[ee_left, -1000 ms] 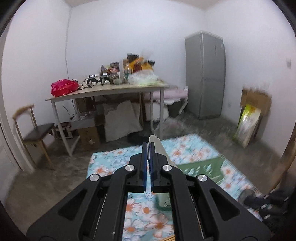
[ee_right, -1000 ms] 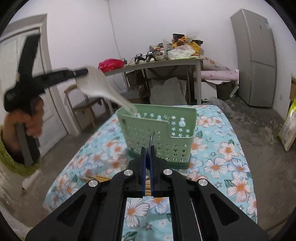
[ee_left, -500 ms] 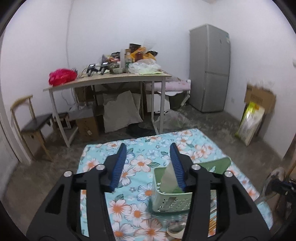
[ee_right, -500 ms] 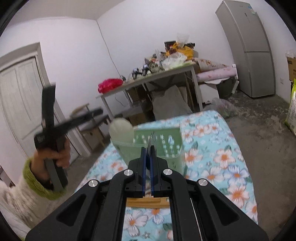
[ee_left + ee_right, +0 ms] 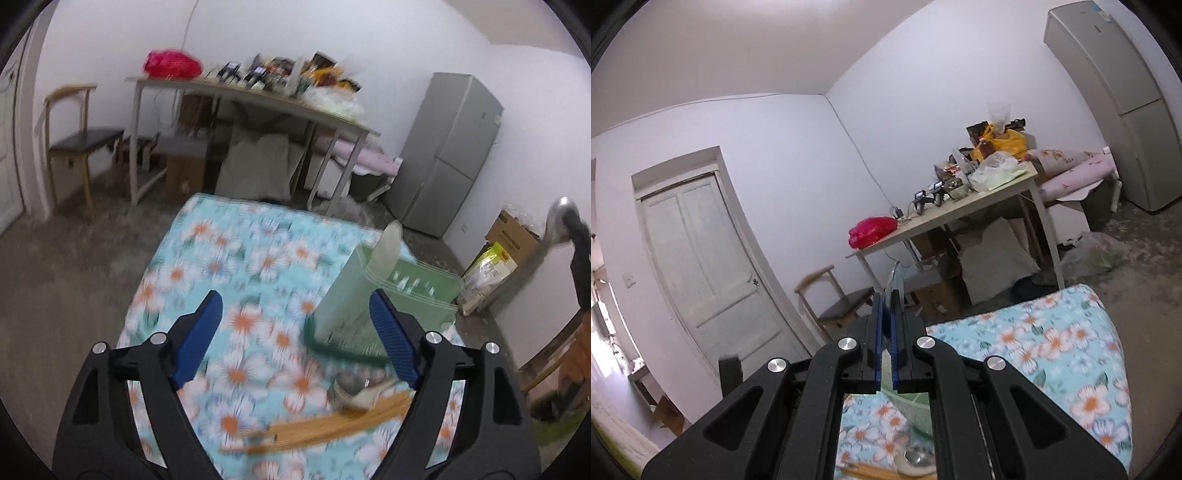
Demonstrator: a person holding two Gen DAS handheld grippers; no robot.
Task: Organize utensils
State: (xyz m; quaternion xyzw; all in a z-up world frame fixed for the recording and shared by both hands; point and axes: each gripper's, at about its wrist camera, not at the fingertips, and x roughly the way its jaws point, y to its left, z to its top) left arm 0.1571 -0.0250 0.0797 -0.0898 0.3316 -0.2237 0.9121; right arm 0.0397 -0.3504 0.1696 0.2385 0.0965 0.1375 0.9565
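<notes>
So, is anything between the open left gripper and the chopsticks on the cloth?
Nothing visible. The left gripper, jaws opening and empty, has only bare cloth before the chopsticks; the spoons lie beside them.

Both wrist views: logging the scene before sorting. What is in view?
Utensil caddy: one, pale green, on floral cloth
White spoon: one, standing in caddy
Chopsticks: blurred bundle, wooden, before caddy
Loose spoons: seemingly two, metal and white, by chopsticks
Floral cloth: one, turquoise
Far table: one, cluttered, by wall
Fridge: one, grey, corner
Chair: one, wooden, near door
Metal spoon: one, silver, in right gripper
Left gripper: black, jaws opening, empty
Right gripper: black, shut on metal spoon
</notes>
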